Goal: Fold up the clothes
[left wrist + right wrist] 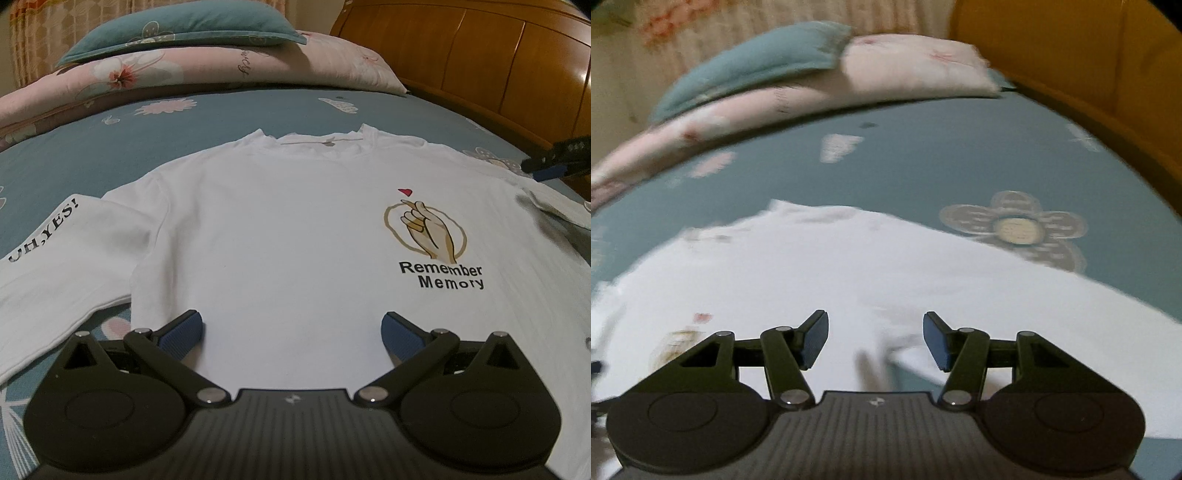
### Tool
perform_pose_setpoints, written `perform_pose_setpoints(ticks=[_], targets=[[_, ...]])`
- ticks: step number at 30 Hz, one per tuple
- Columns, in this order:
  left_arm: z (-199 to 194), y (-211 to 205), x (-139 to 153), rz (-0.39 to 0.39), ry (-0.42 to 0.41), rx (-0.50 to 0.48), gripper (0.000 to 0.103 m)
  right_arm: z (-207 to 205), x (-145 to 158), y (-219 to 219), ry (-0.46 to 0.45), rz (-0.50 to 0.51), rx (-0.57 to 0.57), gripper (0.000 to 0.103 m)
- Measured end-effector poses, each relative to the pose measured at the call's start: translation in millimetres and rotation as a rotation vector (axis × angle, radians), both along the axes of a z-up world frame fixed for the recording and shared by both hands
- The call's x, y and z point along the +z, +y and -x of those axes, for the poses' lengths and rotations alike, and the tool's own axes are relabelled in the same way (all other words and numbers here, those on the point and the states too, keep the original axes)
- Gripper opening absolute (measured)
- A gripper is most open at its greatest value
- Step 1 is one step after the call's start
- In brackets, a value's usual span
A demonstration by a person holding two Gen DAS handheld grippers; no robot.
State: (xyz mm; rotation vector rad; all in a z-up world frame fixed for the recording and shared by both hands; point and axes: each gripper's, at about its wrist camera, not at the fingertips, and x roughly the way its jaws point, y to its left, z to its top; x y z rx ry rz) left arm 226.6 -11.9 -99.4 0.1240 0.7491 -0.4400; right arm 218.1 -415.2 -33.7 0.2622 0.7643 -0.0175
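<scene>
White shirt (277, 229) lay flat mid-bed (74, 147), chest print read "Remember Memory", sleeve (55, 251) read "OH,YES!", my left gripper (291, 328) stood wide over its hem, my right gripper (875, 339) apart, empty.

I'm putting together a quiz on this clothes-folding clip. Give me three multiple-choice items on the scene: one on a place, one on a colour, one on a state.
1. Where does the shirt lie?
A. on the bedsheet
B. on the pillow
C. on a chair

2. What colour is the small heart above the printed hand?
A. blue
B. red
C. green

3. How does the left gripper stand?
A. shut on a sleeve
B. shut on the collar
C. open, holding nothing

Answers:
1 A: the shirt is spread flat on the blue flowered bedsheet, short of the pillow.
2 B: the heart is red.
3 C: its blue pads are wide apart with only flat cloth beyond them.
</scene>
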Motion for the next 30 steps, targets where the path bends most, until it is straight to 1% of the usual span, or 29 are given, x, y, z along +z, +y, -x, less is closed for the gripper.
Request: perform_pose_setpoints(ticks=[2, 4, 7, 9, 11, 13, 15, 16, 19, 21, 22, 24, 26, 28, 30], targets=[[0, 0, 0, -0.001, 0.001, 0.000, 0.102, -4, 2, 11, -0.004, -0.060, 0.050, 0.062], [0, 0, 0, -0.002, 0.001, 0.000, 0.102, -10, 0, 26, 0.008, -0.068, 0.094, 0.062], [0, 1, 1, -0.004, 0.002, 0.000, 0.102, -24, -18, 37, 0.061, -0.046, 0.082, 0.062], [0, 1, 1, -0.005, 0.003, 0.001, 0.102, -27, -33, 35, 0.094, 0.000, 0.035, 0.062], [0, 0, 1, -0.007, 0.005, 0.002, 0.102, -15, -39, 27, 0.078, -0.016, 0.011, 0.061], [0, 1, 1, -0.006, 0.008, 0.003, 0.102, 5, -39, 24, 0.078, -0.038, -0.002, 0.062], [0, 1, 1, -0.006, 0.010, 0.004, 0.102, 24, -40, 26, 0.088, -0.002, 0.008, 0.062], [1, 1, 1, -0.006, 0.010, 0.006, 0.102, 31, -41, 24, 0.094, 0.000, 0.011, 0.062], [1, 1, 2, -0.007, 0.011, 0.007, 0.102, 40, -34, 19, 0.118, -0.029, -0.003, 0.062], [1, 1, 2, -0.006, 0.012, 0.008, 0.102, 35, -24, 14, 0.099, -0.050, -0.025, 0.062], [1, 1, 2, -0.006, 0.012, 0.007, 0.102, 30, -18, 13, 0.069, -0.049, -0.036, 0.063], [1, 1, 2, -0.007, 0.012, 0.006, 0.102, 15, -10, 9, 0.019, -0.065, -0.048, 0.063], [1, 2, 2, -0.006, 0.011, 0.004, 0.102, -4, -6, 5, -0.016, -0.107, -0.058, 0.064], [1, 2, 2, -0.007, 0.011, 0.003, 0.102, -23, -9, -1, -0.029, -0.150, -0.079, 0.064], [0, 2, 2, -0.007, 0.011, 0.002, 0.102, -37, -17, -6, -0.003, -0.146, -0.103, 0.064]])
